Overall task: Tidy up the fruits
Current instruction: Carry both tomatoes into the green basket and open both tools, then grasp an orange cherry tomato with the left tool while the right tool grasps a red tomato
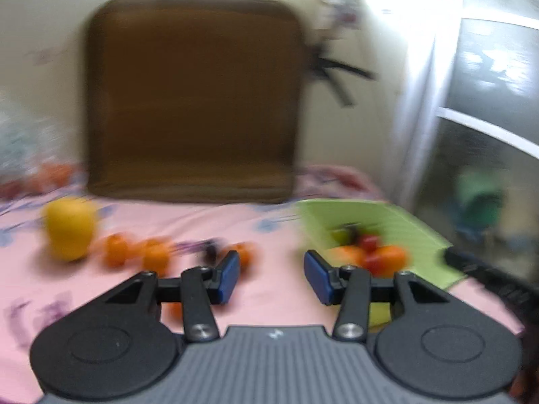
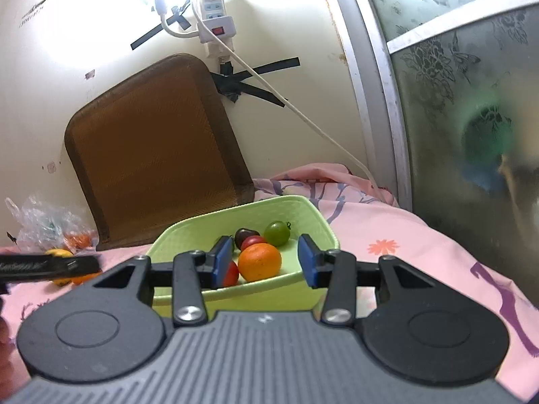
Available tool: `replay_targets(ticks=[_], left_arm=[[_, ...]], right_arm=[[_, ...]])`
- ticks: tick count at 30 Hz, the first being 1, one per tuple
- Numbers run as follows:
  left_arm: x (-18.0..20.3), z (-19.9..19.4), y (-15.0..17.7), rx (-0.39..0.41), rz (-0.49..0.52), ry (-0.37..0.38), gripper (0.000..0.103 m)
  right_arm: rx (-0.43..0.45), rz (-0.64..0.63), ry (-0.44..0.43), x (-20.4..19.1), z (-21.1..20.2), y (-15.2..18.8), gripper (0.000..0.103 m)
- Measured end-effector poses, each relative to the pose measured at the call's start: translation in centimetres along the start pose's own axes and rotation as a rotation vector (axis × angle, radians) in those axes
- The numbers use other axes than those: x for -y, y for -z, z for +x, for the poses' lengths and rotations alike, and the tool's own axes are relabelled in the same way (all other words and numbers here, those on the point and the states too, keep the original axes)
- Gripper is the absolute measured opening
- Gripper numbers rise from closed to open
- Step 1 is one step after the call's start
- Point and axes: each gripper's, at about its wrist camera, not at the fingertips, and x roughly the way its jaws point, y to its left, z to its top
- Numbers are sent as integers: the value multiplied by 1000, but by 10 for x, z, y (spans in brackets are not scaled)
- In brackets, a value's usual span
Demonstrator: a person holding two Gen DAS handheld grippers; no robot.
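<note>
A light green basket rests on the pink sheet and holds an orange, a green fruit, a dark fruit and red fruits. My right gripper hovers open just in front of the basket, nothing between its fingers. The left wrist view is blurred. There my left gripper is open and empty above the sheet. Beyond it lie a yellow fruit and small oranges, with the basket to the right.
A brown cushion leans on the wall behind the basket. A clear plastic bag with oranges lies at the far left. A power strip and its cable hang on the wall. A frosted glass door stands at the right.
</note>
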Motion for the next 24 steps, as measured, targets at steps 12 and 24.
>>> replay_targets(ticks=[12,24], left_arm=[[-85,-20,15,-31,-135,-144,44],[-89,-36,19,28,-161,-80,44]], right_arm=[[-7,-39,71,-17,-2,-2,47],[-199,-244,-222,-148,30,10,45]])
